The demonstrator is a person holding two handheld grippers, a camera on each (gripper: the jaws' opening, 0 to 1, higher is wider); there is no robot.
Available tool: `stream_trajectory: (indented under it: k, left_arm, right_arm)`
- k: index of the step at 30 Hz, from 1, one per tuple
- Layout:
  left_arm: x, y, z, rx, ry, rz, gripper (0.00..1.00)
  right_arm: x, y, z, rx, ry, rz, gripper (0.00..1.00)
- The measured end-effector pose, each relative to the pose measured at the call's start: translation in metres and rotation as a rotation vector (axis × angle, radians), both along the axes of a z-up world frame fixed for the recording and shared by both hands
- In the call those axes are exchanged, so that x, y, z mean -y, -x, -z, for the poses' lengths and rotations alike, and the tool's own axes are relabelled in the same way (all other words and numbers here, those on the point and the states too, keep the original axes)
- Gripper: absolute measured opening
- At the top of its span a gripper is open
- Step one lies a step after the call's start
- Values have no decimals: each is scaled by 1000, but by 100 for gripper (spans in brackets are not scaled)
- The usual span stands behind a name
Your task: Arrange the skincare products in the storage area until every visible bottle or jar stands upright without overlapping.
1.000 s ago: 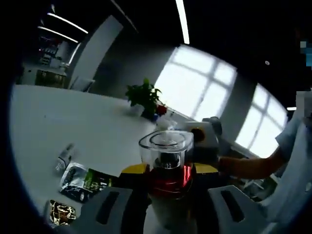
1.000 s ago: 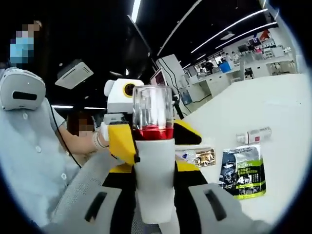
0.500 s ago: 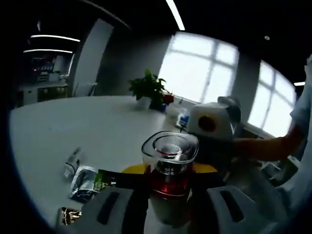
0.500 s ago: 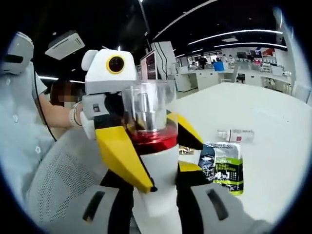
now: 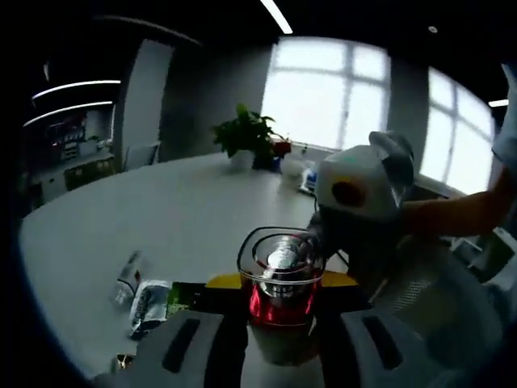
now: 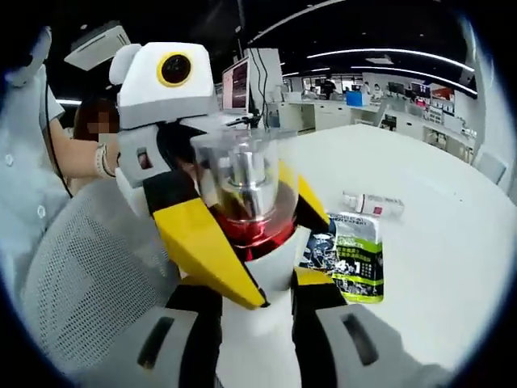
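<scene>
A white bottle (image 5: 279, 303) with a red metallic collar and a clear cap is held off the table between both grippers. In the left gripper view my left gripper (image 5: 279, 343) is shut on its lower body, grey jaws on either side. My right gripper (image 5: 280, 281) reaches in from behind, its yellow jaw tips flanking the red collar. In the right gripper view the same bottle (image 6: 252, 202) tilts slightly, my right gripper (image 6: 257, 323) shut on its white body. The left gripper (image 6: 258, 234) clamps it with yellow jaws near the collar.
On the white table (image 5: 161, 210) lie a green-black sachet (image 5: 161, 301) and a small tube (image 5: 128, 276); a potted plant (image 5: 249, 137) stands far back. The right gripper view has the sachet (image 6: 355, 259), a small lying bottle (image 6: 373, 204), a grey mesh chair (image 6: 81, 275) and a person's arm at the left.
Both grippers have tipped downward together with the bottle, so the table and sachets have shifted in view. The other gripper looms larger in each view. Both holds are unchanged.
</scene>
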State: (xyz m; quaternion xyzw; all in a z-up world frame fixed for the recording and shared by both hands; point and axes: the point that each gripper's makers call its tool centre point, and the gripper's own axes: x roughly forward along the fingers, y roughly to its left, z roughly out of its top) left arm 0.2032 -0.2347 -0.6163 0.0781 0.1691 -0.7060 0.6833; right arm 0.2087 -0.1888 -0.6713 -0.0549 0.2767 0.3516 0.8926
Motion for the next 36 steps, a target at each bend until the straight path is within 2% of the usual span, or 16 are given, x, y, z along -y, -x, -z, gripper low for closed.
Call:
stream_trajectory:
  k: [3, 8, 12, 36]
  left_arm:
    - [0, 1, 2, 9, -4, 4, 26]
    - [1, -2, 9, 28, -29, 6, 26]
    - [2, -6, 8, 33, -20, 4, 26]
    - [14, -32, 8, 87, -16, 31, 26]
  right_arm:
    - [0, 1, 4, -18, -2, -4, 32]
    - [5, -4, 14, -49, 62, -4, 32]
    - [8, -7, 14, -56, 56, 4, 32]
    - [21, -36, 17, -33, 129, 50, 32]
